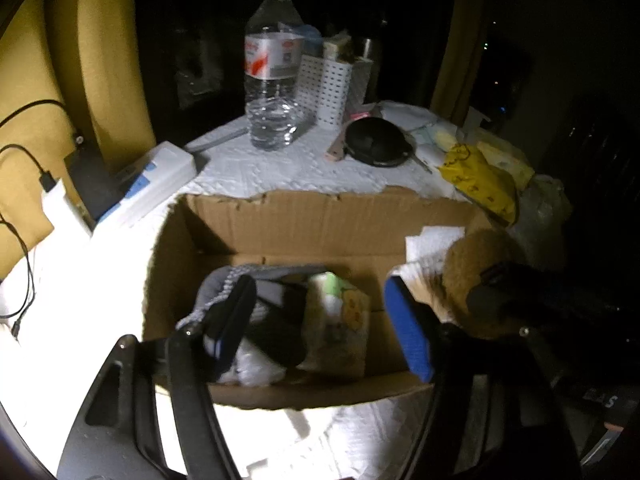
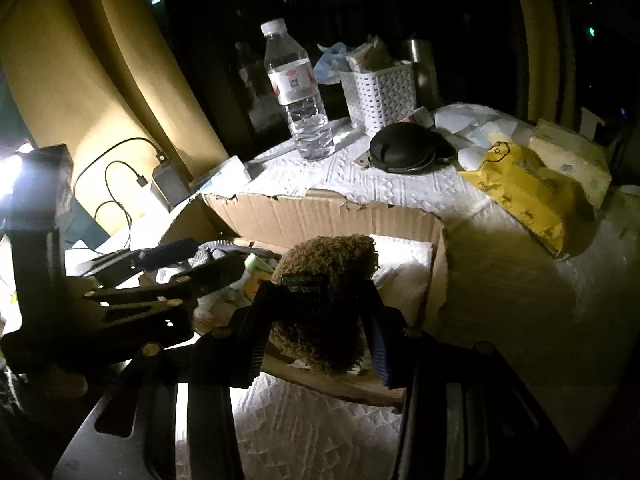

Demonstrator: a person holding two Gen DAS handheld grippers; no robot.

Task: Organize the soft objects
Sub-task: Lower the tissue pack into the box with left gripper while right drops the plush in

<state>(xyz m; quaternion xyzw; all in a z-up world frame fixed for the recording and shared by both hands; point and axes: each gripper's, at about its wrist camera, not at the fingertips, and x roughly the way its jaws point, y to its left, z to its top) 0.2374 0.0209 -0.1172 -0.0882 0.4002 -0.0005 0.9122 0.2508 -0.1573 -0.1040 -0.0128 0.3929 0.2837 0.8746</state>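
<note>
My right claw (image 2: 318, 320) is clenched on a brown plush toy (image 2: 324, 264), one finger pressed to each flank, and holds it over the near right part of a torn cardboard box (image 2: 320, 212). A white paper towel (image 2: 404, 256) lies inside the box just beyond the toy.

My left claw (image 1: 324, 320) is released, its fingers spread wide above the box (image 1: 320, 212). Directly ahead of it, on the box floor, lie a grey and white knitted cloth (image 1: 224, 292) around the left finger and a pale packet with a yellow cartoon face (image 1: 344, 320) between the two fingers. The right finger's blue pad (image 1: 408, 328) sits just beside the plush toy (image 1: 476, 264), seen here at the right, with the dark body of the right claw over it; whether pad and toy touch, I cannot tell.

Beyond both claws, past the far wall of the box, the table (image 2: 360, 184) carries a white embossed cover. On it stand a clear water bottle (image 1: 274, 68), nearly empty, and a white perforated basket (image 2: 384, 92) behind it. A round black case (image 2: 404, 148) lies ahead of the right claw, and a yellow packet (image 2: 528, 192) lies to its far right. To the far left of the left claw are a white box with blue marks (image 1: 156, 176) and a black cable (image 1: 24, 152) plugged into a white charger.
</note>
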